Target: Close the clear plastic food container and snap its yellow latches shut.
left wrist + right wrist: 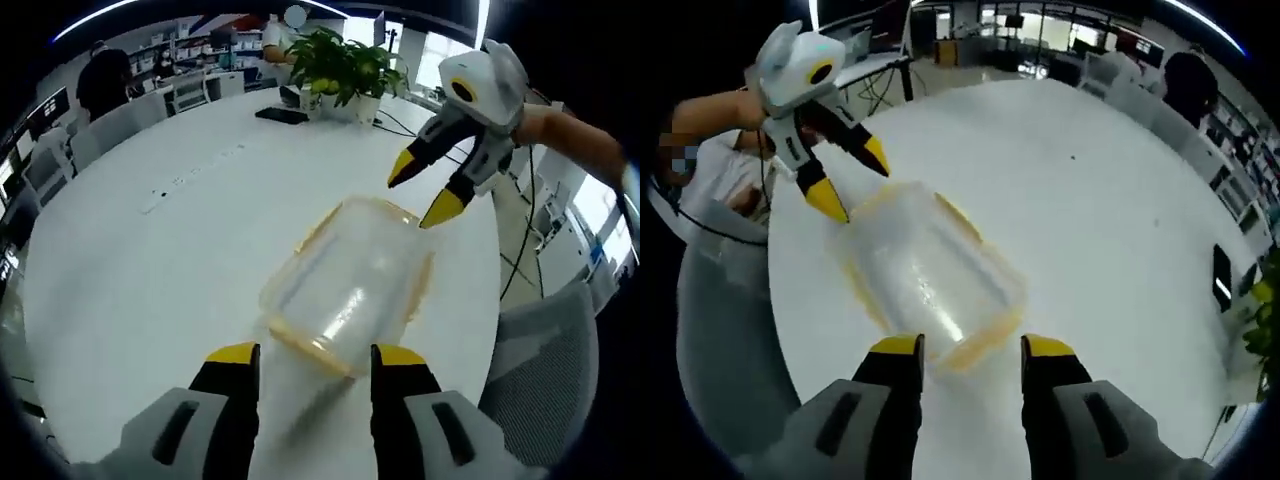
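While the clear container (350, 290) lies on the white table (150, 250), both grippers wait at its two short ends with nothing in them. In the left gripper view, the left gripper (305, 362) comes up from 6 o'clock, jaws spread apart and let go, just before the near end of the box. The right gripper (428, 190) sits at 1 o'clock, jaws apart too, tips close to the far end.

In the right gripper view, the right gripper (973, 352) is at 6 o'clock and the box (930, 270) sits in the middle, with the left gripper (850, 180) at 10 o'clock.

The lid looks to be on already, with yellow trim (300, 345) around the edge. I cannot tell if the latches are snapped. I think the job now is to press each end latch down. It would be best to push from both ends together, so the light box does not slide on the smooth top. Push slowly and flat.

The table is big, round and white. A green plant (345, 65) and a dark flat thing (280, 115) sit at 12 o'clock. Grey chairs (545, 360) stand around it, and people sit far back in an office room.
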### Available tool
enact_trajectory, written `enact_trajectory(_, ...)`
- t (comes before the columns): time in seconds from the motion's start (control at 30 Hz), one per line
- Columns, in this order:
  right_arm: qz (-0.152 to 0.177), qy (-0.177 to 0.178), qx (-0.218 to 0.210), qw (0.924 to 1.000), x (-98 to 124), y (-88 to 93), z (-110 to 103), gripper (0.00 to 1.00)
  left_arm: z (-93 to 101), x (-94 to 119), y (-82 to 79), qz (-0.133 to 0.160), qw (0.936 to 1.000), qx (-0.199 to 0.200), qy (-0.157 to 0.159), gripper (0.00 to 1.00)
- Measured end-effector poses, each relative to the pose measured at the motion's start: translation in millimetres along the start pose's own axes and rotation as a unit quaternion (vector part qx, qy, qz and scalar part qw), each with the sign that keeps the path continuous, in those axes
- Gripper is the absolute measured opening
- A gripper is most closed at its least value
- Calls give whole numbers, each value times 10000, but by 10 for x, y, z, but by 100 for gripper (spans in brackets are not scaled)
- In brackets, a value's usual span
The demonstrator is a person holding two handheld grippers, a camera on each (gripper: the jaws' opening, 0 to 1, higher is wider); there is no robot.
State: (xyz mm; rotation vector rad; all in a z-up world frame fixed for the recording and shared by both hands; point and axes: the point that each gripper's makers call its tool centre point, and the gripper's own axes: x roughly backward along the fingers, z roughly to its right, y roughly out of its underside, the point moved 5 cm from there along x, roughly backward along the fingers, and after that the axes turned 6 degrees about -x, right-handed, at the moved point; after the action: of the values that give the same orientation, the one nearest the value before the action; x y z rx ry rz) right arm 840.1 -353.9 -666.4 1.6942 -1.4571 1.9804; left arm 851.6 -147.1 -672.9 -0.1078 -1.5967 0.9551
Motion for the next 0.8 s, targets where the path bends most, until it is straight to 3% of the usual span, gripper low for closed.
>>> enact_trajectory(0.33,94,-153,-662,9976,-85,51,1,35,46,-83,3,30,9988,473,85,37)
enact_trajectory(0.8,118,-142,-1087,9939,-149,21,-33,42,95,-171,-8,11,9937,1095,248,42)
